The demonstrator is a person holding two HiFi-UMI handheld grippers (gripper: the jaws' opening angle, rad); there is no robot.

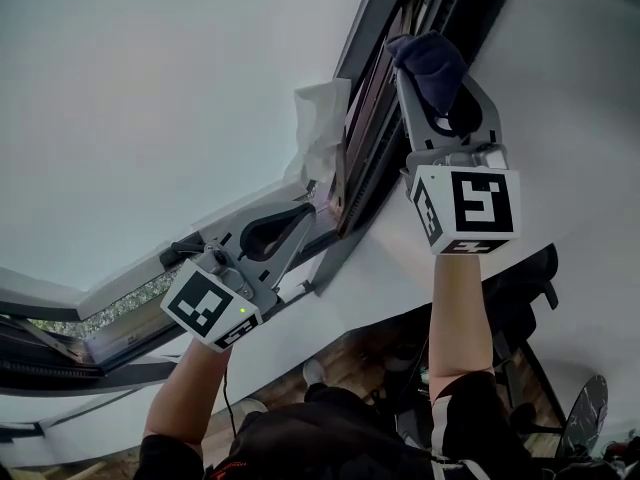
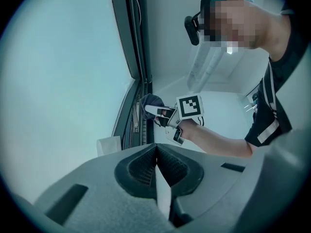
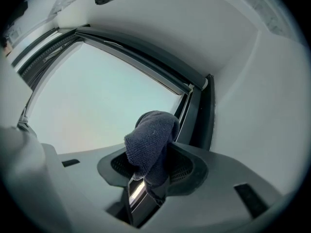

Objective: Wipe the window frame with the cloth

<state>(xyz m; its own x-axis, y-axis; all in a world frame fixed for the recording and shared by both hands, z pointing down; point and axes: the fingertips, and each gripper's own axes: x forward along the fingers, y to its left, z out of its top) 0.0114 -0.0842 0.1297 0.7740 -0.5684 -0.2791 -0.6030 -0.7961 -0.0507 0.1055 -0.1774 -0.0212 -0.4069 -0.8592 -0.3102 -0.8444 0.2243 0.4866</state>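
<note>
— Our left gripper (image 1: 305,211) is pinched shut on nothing, near the window frame (image 1: 365,118).
— Our right gripper (image 1: 440,86) squeezes the cloth (image 1: 428,56), right at that frame. It looks soft and light; we should hold it bunched.

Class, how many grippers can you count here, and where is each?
2. The left gripper is shut, low beside the window frame; the right gripper, higher up, is shut on the dark cloth at that frame.

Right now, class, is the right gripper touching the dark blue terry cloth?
Touching. In the right gripper view, the right gripper has its jaws clamped on the dark blue terry cloth.
</note>
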